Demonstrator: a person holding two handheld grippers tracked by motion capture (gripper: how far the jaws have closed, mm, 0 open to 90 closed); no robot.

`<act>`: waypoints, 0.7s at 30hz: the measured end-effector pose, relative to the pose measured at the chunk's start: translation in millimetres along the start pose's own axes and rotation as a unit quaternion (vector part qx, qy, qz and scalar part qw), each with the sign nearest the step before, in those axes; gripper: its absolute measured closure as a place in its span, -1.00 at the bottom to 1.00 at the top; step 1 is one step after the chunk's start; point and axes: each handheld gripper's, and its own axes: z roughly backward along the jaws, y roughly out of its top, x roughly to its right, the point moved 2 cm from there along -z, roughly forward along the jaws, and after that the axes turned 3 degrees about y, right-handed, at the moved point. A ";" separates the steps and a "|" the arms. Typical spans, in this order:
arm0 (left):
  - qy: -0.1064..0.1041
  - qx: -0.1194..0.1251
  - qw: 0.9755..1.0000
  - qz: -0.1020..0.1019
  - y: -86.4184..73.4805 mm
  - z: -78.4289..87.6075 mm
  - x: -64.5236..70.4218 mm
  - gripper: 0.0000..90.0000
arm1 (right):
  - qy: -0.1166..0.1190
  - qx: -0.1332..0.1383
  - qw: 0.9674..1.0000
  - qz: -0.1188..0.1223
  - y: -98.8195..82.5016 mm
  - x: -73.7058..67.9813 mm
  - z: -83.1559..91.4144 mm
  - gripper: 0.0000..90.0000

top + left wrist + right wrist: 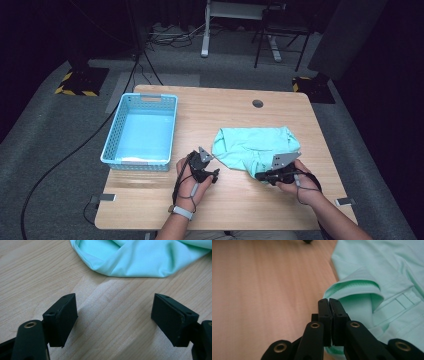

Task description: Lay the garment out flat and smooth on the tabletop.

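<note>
The wooden surface carries a blue basket on its left and a crumpled mint garment right of centre. The right claw is pinched tight on the garment's near hem; the left claw waits wide and empty just short of the cloth. With only a thin fold caught, I'd worry it slips free on lifting.
</note>
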 end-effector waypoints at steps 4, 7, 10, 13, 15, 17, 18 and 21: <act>0.000 0.000 1.000 0.000 0.0 0.0 0.0 -0.53 | 0.014 -0.009 1.000 0.009 -2.6 -23.1 21.1 0.97; 0.000 0.000 1.000 0.000 0.0 0.0 0.1 -0.53 | 0.024 -0.030 0.999 -0.007 -10.1 -33.4 31.3 0.75; 0.000 0.000 1.000 0.000 0.0 0.0 0.1 -0.53 | 0.016 -0.009 0.999 -0.032 -12.8 -33.0 37.9 0.44; 0.000 0.000 1.000 0.000 0.0 0.0 0.0 -0.53 | -0.014 0.007 0.999 -0.041 -10.2 -20.2 43.3 0.35; 0.000 0.000 1.000 0.000 0.0 0.0 0.0 -0.53 | -0.027 0.016 0.998 -0.049 -7.4 -10.5 44.0 0.33; 0.000 0.000 1.000 0.000 0.0 -0.1 0.0 -0.53 | -0.040 0.019 0.997 -0.056 -5.5 0.3 41.4 0.30; 0.000 0.000 1.000 0.000 0.0 -0.1 0.0 -0.53 | -0.048 0.018 0.997 -0.056 -5.1 6.4 39.0 0.29; 0.000 0.000 1.000 0.001 0.3 -0.3 -0.3 -0.53 | -0.068 0.014 0.995 -0.066 -4.9 22.9 29.9 0.29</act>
